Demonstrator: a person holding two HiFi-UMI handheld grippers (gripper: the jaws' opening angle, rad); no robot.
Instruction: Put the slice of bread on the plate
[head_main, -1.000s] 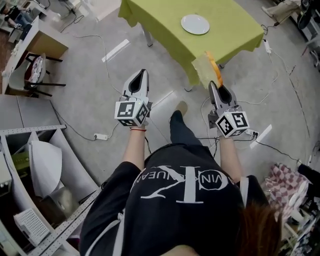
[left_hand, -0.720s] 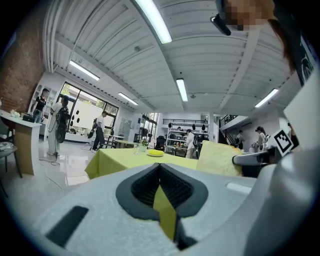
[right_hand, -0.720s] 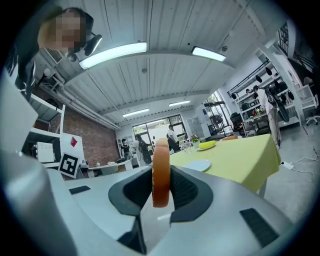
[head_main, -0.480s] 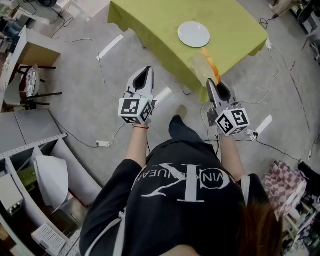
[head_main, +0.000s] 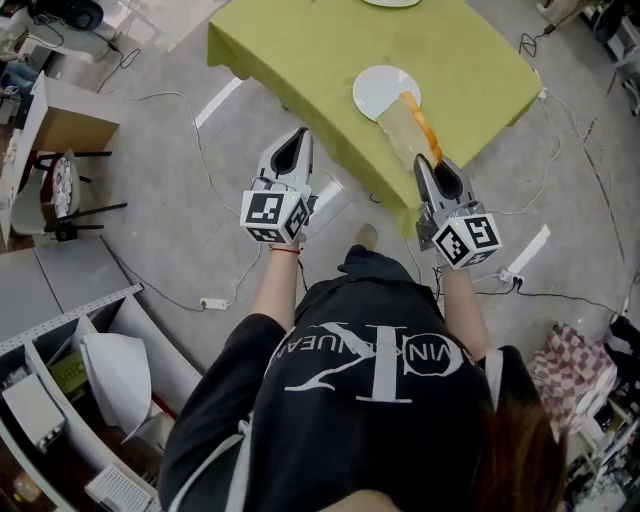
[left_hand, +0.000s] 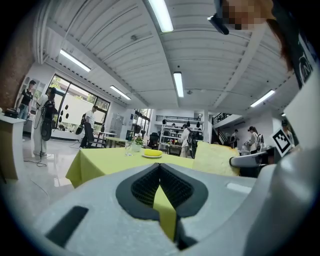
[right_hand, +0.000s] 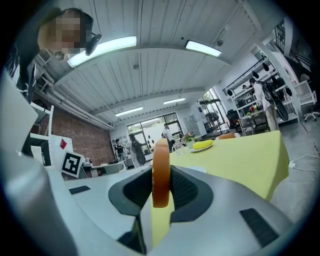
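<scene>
A table (head_main: 330, 50) draped in a yellow-green cloth fills the upper middle of the head view, standing on a grey floor (head_main: 170, 200) crossed by loose cables (head_main: 160, 98) and short strips of white tape. A chair (head_main: 62, 190) sits at the left edge, grey shelving (head_main: 60, 360) fills the lower left corner, and a checked cloth (head_main: 570, 365) lies at the lower right. A white plate (head_main: 378, 88) rests near the table's near edge.

The right gripper (head_main: 433, 165) is clamped on the slice of bread (head_main: 405, 128), which sticks forward out of the jaws on its edge. From above, its far end overlaps the plate's lower right rim; whether it touches the plate cannot be told. The left gripper (head_main: 295, 142), left of it and outside the table's edge, has its jaws closed tip to tip on nothing.

The gripper views add the room that the head view misses: a white ribbed ceiling with strip lights (left_hand: 165, 15), tall windows, people (left_hand: 42, 120) standing at the left, a brick wall (right_hand: 75, 142), a drinking glass (left_hand: 129, 148) and a second plate bearing something yellow (left_hand: 152, 153) at the far side of the table. The right gripper view shows only the slice's orange-brown crust, edge-on between the pads, while the left gripper view shows its pale face
</scene>
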